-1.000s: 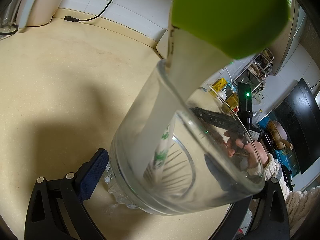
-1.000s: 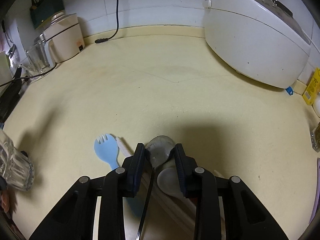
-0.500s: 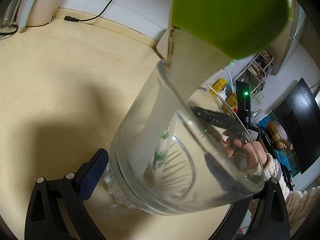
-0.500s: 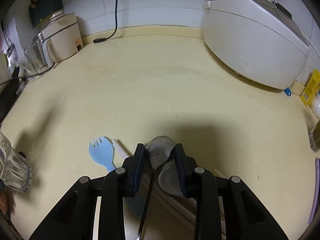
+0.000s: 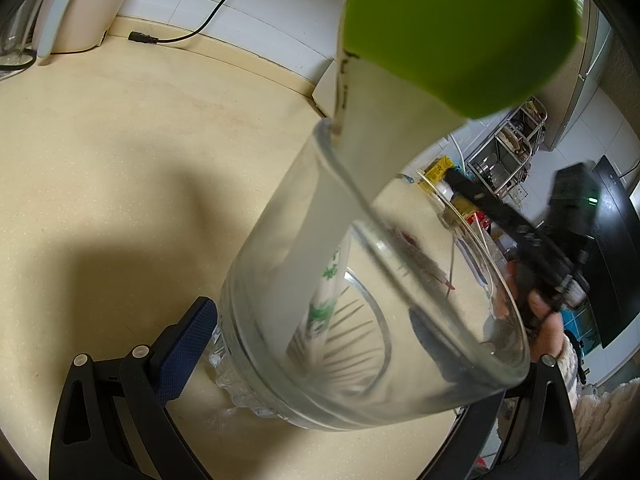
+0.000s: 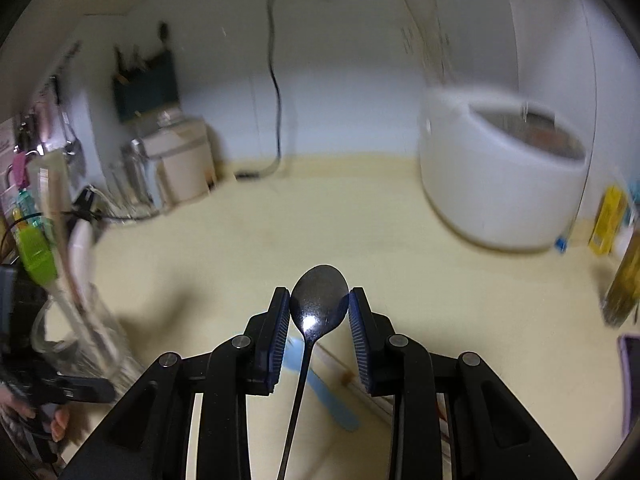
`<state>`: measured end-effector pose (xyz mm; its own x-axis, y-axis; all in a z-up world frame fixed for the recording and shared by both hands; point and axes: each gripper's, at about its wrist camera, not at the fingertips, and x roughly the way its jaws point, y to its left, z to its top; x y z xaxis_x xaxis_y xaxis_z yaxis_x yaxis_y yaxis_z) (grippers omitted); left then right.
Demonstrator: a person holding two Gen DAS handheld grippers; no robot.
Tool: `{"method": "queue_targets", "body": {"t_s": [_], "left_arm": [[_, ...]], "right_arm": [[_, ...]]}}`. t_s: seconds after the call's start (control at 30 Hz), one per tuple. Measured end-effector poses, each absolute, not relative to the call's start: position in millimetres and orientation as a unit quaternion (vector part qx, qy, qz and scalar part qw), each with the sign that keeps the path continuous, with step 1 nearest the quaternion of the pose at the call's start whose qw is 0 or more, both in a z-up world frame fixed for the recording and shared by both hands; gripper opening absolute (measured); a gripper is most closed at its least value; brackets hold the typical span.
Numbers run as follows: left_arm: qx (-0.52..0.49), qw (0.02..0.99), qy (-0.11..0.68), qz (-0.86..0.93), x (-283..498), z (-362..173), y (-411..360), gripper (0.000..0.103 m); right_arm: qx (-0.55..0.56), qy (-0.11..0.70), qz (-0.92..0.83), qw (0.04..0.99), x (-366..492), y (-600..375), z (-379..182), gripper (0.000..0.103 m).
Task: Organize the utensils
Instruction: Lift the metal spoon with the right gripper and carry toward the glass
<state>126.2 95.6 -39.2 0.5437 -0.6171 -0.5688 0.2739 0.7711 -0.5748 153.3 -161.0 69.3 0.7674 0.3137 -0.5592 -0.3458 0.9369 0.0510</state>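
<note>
Lifted off the worktop [image 5: 120, 140] within the last half second: the spoon [image 6: 320, 300], which lay flat under the right gripper [image 6: 319, 294] a moment ago. Now carried in the air, bowl pinched by its two edges between the clenched jaws, handle pointing back to the camera. Much blur in the right view, so probably moving fast, by judgement towards the glass [image 5: 260, 260] at the left.

No change on the left side: left gripper [image 5: 360, 360] as before, jaws closed on the base of the glass, tilted over the worktop with the mouth open towards the right hand.

For the task, pick-up done; only the drop into the glass left for this piece.

Counted:
- one spoon, in the right jaws
- one glass, in the left jaws
- one green tool [image 5: 460, 32] standing in the glass, plus some pale thin handles beside it, too blurred to count
- one blue fork [image 6: 332, 400] on the worktop, below the right gripper
- one pale stick-like piece just beside the fork, not possible to identify
</note>
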Motion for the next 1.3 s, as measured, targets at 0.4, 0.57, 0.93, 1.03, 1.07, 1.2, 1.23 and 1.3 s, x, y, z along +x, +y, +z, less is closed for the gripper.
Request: {"method": "queue_targets", "body": {"t_s": [0.4, 0.57, 0.93, 1.03, 1.07, 1.2, 1.23, 1.3], "left_arm": [[-0.215, 0.852, 0.400, -0.262, 126.2, -39.2, 95.7, 0.100], [-0.215, 0.852, 0.400, -0.262, 126.3, -39.1, 95.7, 0.100], [-0.215, 0.852, 0.400, -0.262, 126.3, -39.1, 95.8, 0.100], [-0.215, 0.852, 0.400, -0.262, 126.2, -39.1, 95.7, 0.100], [-0.215, 0.852, 0.400, -0.262, 126.3, -39.0, 95.8, 0.100], [-0.215, 0.852, 0.400, -0.262, 126.3, -39.0, 95.8, 0.100], [-0.215, 0.852, 0.400, -0.262, 126.3, -39.0, 95.9, 0.100], [-0.215, 0.852, 0.400, -0.262, 126.3, -39.0, 95.9, 0.100]], "right_arm": [[-0.032, 0.216, 0.160, 0.963, 120.9, -152.4, 103.1, 0.030], [-0.029, 0.207, 0.158, 0.965, 119.1, -152.8, 108.5, 0.030], [-0.022, 0.187, 0.168, 0.968, 107.5, -155.1, 127.9, 0.030], [-0.024, 0.176, 0.175, 0.969, 101.9, -154.5, 137.5, 0.030], [-0.023, 0.171, 0.178, 0.969, 99.8, -154.5, 141.3, 0.030], [-0.015, 0.156, 0.193, 0.969, 93.5, -153.6, 155.9, 0.030], [-0.014, 0.150, 0.197, 0.969, 91.8, -152.7, 160.0, 0.030], [-0.016, 0.139, 0.202, 0.969, 88.1, -150.0, 168.3, 0.030]]}}
